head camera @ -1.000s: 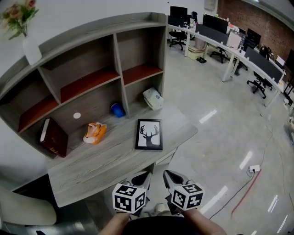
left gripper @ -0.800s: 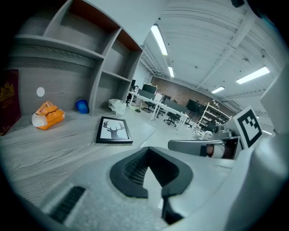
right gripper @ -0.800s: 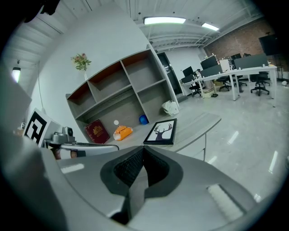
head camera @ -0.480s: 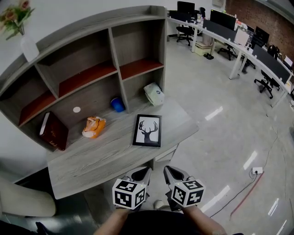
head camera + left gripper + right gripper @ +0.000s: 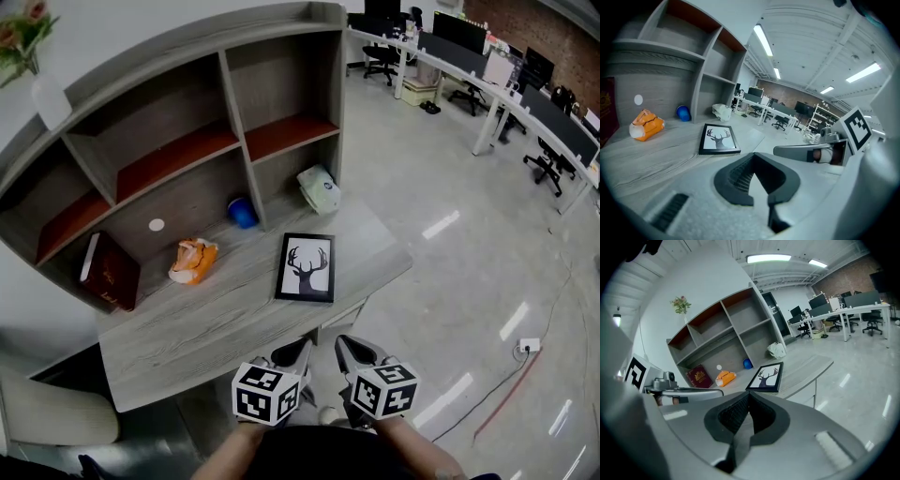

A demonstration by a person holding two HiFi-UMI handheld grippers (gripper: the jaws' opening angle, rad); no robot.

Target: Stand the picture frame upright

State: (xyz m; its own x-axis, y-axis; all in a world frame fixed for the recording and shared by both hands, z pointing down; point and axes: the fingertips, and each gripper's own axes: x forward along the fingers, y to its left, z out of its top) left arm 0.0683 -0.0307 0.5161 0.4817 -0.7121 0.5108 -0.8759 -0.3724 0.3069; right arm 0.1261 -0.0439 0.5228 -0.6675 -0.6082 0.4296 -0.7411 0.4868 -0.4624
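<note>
- The left gripper (image 5: 293,353) has its jaws pressed fully together with nothing between them. It hangs in front of the worktop's (image 5: 187,328) front edge and touches nothing.
- The right gripper (image 5: 351,351) is just beside it, also closed tight and empty.
- The picture frame (image 5: 306,267) lies flat, deer print up, near the worktop's front right corner, well apart from both grippers.
- An orange toy (image 5: 192,260) sits toward the back edge.

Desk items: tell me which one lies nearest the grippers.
The picture frame, flat near the desk's front edge; the others sit back against the shelves.
</note>
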